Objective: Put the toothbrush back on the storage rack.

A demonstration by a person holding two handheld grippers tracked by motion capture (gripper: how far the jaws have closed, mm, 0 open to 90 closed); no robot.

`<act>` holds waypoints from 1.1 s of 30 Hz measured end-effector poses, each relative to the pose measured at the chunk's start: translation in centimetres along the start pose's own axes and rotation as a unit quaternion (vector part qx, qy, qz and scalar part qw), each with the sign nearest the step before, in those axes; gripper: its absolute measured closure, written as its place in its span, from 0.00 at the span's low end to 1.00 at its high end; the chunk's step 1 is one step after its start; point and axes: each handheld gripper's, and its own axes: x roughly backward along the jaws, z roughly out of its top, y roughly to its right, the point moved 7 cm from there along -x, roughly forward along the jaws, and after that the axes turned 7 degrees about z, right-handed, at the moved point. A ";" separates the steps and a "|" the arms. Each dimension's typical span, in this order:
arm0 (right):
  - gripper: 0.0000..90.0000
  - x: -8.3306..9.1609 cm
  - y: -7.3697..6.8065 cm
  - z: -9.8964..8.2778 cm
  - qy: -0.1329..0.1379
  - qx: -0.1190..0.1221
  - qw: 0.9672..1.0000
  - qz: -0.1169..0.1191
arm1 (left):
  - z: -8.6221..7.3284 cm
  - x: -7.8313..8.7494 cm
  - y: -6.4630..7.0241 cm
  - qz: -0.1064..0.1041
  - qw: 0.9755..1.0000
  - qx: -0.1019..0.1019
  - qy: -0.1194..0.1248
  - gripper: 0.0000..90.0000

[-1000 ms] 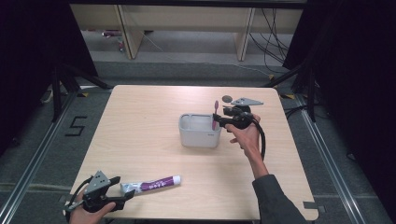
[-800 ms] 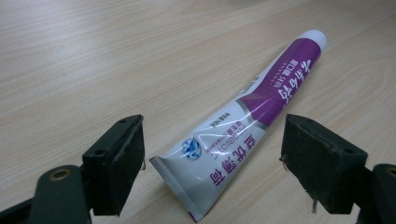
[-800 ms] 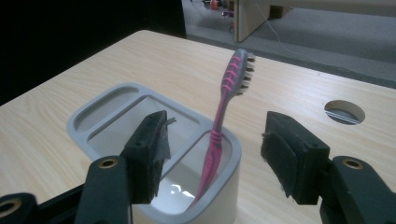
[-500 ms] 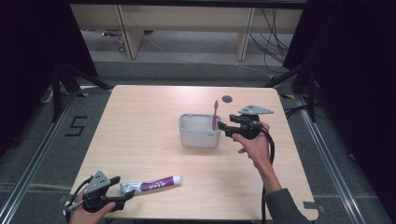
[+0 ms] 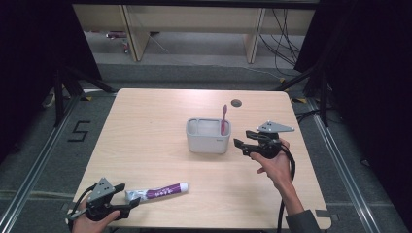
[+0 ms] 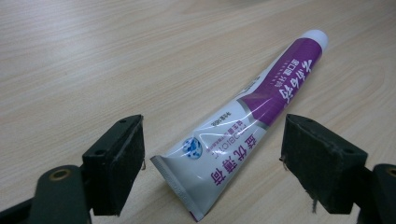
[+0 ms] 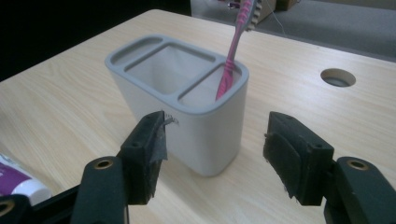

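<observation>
A grey holder (image 5: 208,136) with several compartments stands mid-table. A pink toothbrush (image 5: 224,119) stands upright in its right end slot (image 7: 233,51). My right gripper (image 5: 241,145) hovers just right of the holder (image 7: 187,112), pointing at it. Its jaws have just been opening and stand open (image 7: 215,154) with nothing between them. A white and purple toothpaste tube (image 5: 158,192) lies near the front left edge. My left gripper (image 5: 130,203) is open, and the tube's crimped end (image 6: 243,126) lies between its pads (image 6: 215,163) without touching them.
A round cable hole (image 5: 236,103) sits in the tabletop (image 5: 145,126) behind the holder. The tube's white cap (image 7: 21,189) lies at the lower left of the right gripper view. Wooden shelving (image 5: 194,24) and dark frame posts stand beyond the table's far edge.
My right gripper has let go of the toothbrush and drawn back from the holder toward the near right. The toothbrush now stands alone in the holder. The left gripper has not moved.
</observation>
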 end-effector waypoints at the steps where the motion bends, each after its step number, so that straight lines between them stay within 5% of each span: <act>1: 0.43 0.2 0.0 -0.5 0.002 0.001 1.000 -0.003 | -0.1 0.0 -0.1 0.002 1.000 -0.006 -0.004 0.23; 13: 0.43 1.2 -0.1 -3.8 -0.021 -0.003 1.000 0.001 | -0.1 0.1 0.0 0.000 1.000 0.004 -0.003 0.23; 17: 0.42 1.3 -0.7 -4.7 -0.026 -0.022 0.999 0.005 | -0.1 0.0 0.0 -0.003 1.000 0.004 -0.001 0.23; 19: 0.42 1.5 -0.6 -4.9 -0.032 -0.009 0.999 0.000 | -0.1 0.0 0.0 -0.003 1.000 0.004 -0.001 0.24; 25: 0.37 1.3 -2.1 -6.1 -0.037 -0.021 0.999 0.023 | 0.0 0.0 -0.1 -0.001 1.000 0.006 0.000 0.23; 28: 0.34 1.3 -2.2 -6.3 -0.044 -0.002 0.999 0.021 | 0.0 0.1 -0.1 -0.001 1.000 0.005 0.000 0.24; 29: 0.31 1.3 -2.8 -6.8 -0.048 -0.030 0.998 0.024 | 0.1 0.1 0.0 -0.002 1.000 0.004 0.002 0.23; 32: 0.29 1.1 -2.9 -7.4 -0.050 -0.015 0.998 0.028 | 0.1 0.0 -0.1 -0.001 1.000 0.003 0.000 0.23; 33: 0.28 1.1 -3.3 -7.7 -0.055 -0.037 0.997 0.025 | 0.1 0.0 -0.1 -0.001 1.000 0.003 0.000 0.23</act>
